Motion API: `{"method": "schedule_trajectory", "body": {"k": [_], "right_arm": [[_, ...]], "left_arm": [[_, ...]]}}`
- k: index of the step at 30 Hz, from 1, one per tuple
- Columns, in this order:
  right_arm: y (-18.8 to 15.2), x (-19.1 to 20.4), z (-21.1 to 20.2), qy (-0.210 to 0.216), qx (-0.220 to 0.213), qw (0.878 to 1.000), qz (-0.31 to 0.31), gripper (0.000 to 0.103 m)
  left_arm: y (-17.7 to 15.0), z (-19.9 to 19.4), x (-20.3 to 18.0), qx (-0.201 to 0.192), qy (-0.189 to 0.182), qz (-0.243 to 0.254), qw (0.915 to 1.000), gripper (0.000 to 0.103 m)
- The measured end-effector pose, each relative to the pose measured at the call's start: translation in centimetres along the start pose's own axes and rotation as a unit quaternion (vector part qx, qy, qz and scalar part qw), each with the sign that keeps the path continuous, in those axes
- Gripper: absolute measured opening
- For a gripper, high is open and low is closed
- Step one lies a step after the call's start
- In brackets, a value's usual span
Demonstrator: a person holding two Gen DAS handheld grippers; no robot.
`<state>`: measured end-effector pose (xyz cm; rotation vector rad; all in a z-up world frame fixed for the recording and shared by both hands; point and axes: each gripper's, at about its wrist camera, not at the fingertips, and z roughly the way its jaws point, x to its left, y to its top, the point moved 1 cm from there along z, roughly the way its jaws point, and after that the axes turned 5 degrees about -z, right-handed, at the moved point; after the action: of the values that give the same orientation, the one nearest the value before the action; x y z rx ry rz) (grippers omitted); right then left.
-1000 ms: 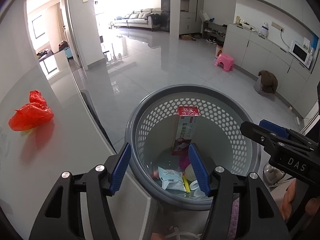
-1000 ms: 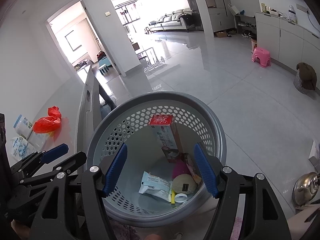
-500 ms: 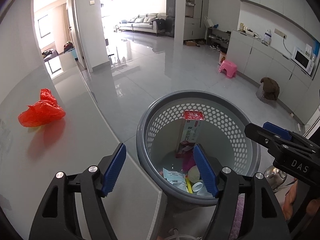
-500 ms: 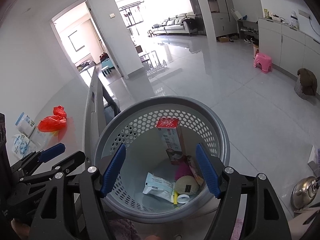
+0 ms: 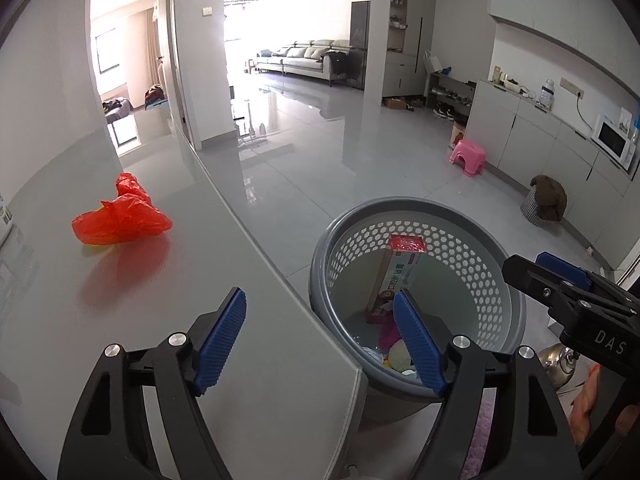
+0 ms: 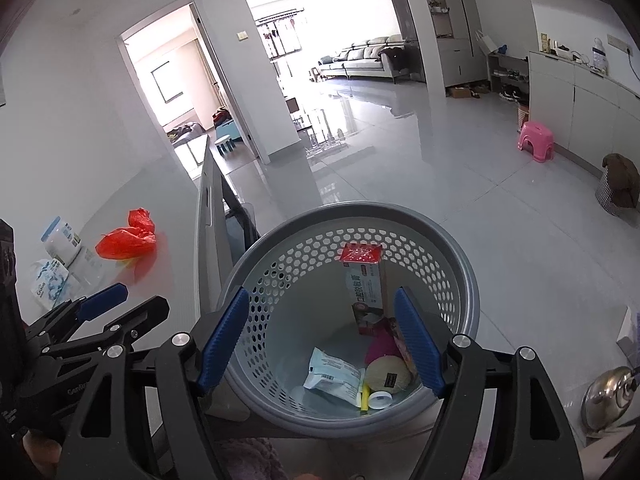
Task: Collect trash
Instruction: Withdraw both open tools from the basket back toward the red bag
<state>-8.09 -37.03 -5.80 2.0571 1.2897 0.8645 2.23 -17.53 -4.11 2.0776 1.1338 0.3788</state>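
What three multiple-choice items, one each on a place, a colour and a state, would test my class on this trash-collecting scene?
1. Where does the red plastic bag lie?
A in the basket
B on the table
C on the floor

2. What colour is the stool?
A pink
B green
C black

3. How does the left gripper stand?
A shut on a bag
B shut, empty
C open, empty

Key: 1 B, it rests on the grey tabletop, apart from the basket. 2 A, plainly pink. 3 C, pads apart with nothing between them.

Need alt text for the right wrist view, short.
The open, empty right gripper hangs over a grey perforated bin holding a tall carton and small wrappers. A red plastic bag lies on the grey table to its left.
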Motion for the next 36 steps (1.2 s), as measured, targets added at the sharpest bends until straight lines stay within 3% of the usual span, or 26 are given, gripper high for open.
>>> {"method": "schedule_trajectory", "body": {"k": [21, 36], "right_arm": [[1.9, 8.9, 1.8, 0.058, -0.008, 0.995, -0.083, 0.077], [2.3, 17.7, 6.5, 0.116, 0.024, 0.980, -0.159, 0.077]], "left_arm": [[0.1, -4.1, 8.4, -0.044, 0.067, -0.063, 0.9948, 0.081], [-1.3, -5.8, 17.4, -0.050, 0.142, -0.131, 0.9800, 0.083]]}}
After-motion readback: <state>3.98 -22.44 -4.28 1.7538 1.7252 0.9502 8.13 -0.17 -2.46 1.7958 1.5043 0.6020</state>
